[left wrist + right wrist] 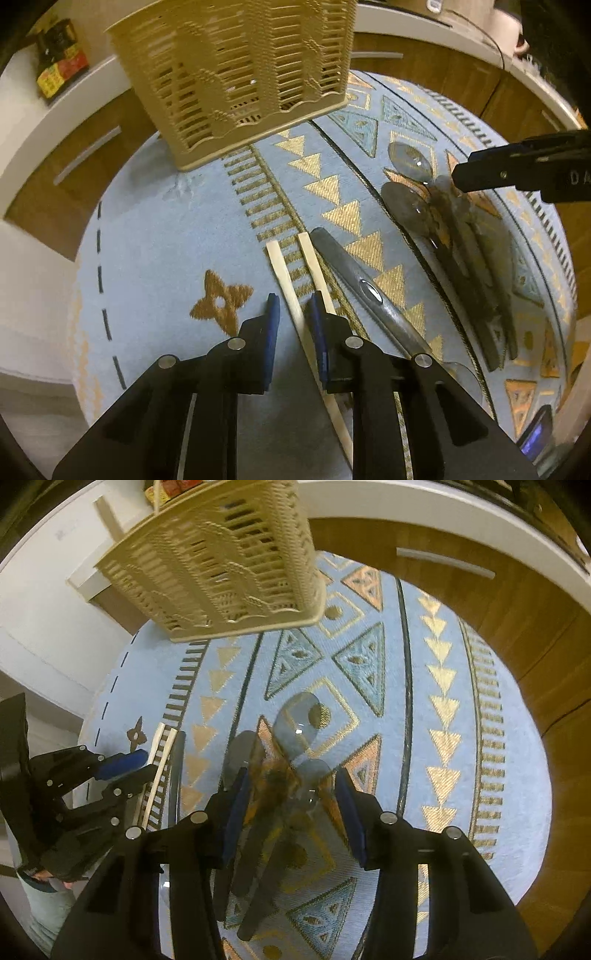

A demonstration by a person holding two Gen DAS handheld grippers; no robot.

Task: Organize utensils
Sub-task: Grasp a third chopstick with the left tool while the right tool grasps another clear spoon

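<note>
The left tongs (293, 308) are open just a little around 1 of 2 wooden chopsticks (291, 295) on the blue patterned rug (155, 258); the pads do not press it. A grey knife (354, 273) lies just beside the chopsticks. The right tongs (291, 797) stand half open over a pile of spoons (291, 746), gripping nothing. A cream basket (236, 70) stands behind, by wooden drawers (70, 170).
</note>
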